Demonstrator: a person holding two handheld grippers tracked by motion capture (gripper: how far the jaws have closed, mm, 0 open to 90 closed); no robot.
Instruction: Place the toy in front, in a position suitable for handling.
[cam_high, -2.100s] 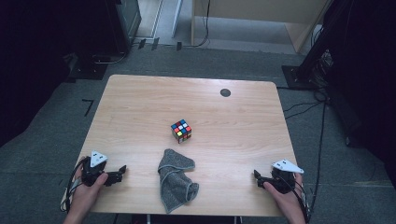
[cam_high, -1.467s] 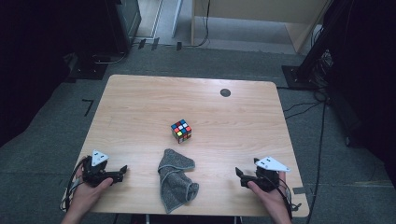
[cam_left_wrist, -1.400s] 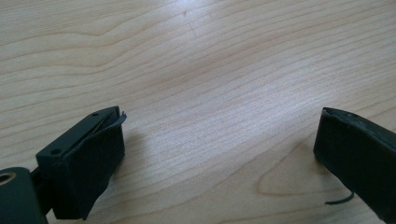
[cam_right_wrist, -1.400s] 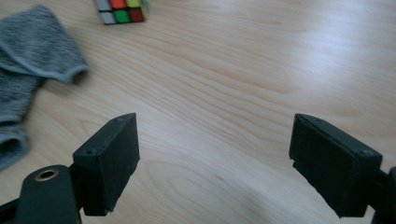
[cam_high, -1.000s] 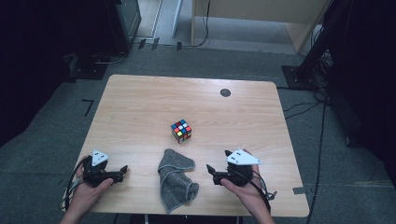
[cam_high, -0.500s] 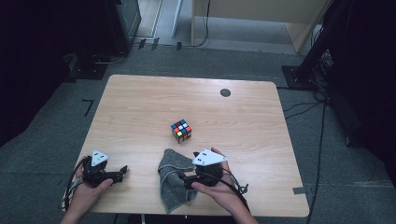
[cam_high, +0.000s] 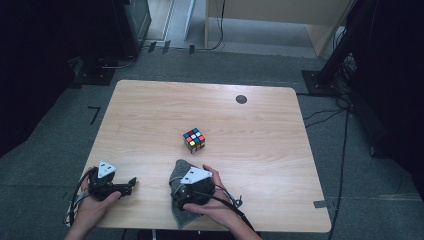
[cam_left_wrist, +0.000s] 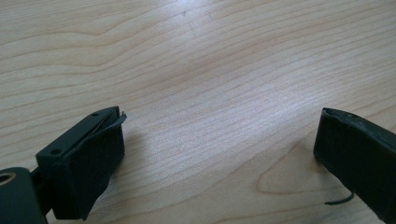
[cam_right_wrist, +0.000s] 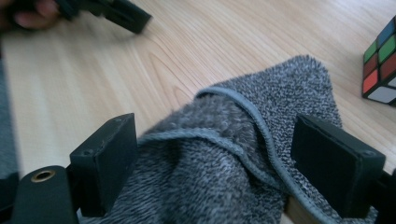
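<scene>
A crumpled grey cloth (cam_high: 179, 169) lies near the table's front edge, with a multicoloured puzzle cube (cam_high: 194, 140) just behind it. My right gripper (cam_high: 176, 193) sits low over the cloth, a hand wrapped around it. In the right gripper view the cloth (cam_right_wrist: 280, 93) bulges up between the wide-apart jaws of my right gripper (cam_right_wrist: 219, 158), open, with the pads not pressing on it. The cube (cam_right_wrist: 380, 60) shows at the right edge there. My left gripper (cam_high: 131, 183) rests at the front left. The left gripper view has my left gripper (cam_left_wrist: 219, 149) open over bare wood.
The light wooden table (cam_high: 150, 115) has a small black round mark (cam_high: 241, 99) near its far edge. Dark floor, cables and stands surround the table. The other gripper (cam_right_wrist: 116, 14) appears at the top left of the right gripper view.
My right gripper has travelled left along the front of the table, from the right corner to on top of the cloth. The left gripper, the cube and the cloth have stayed put.
</scene>
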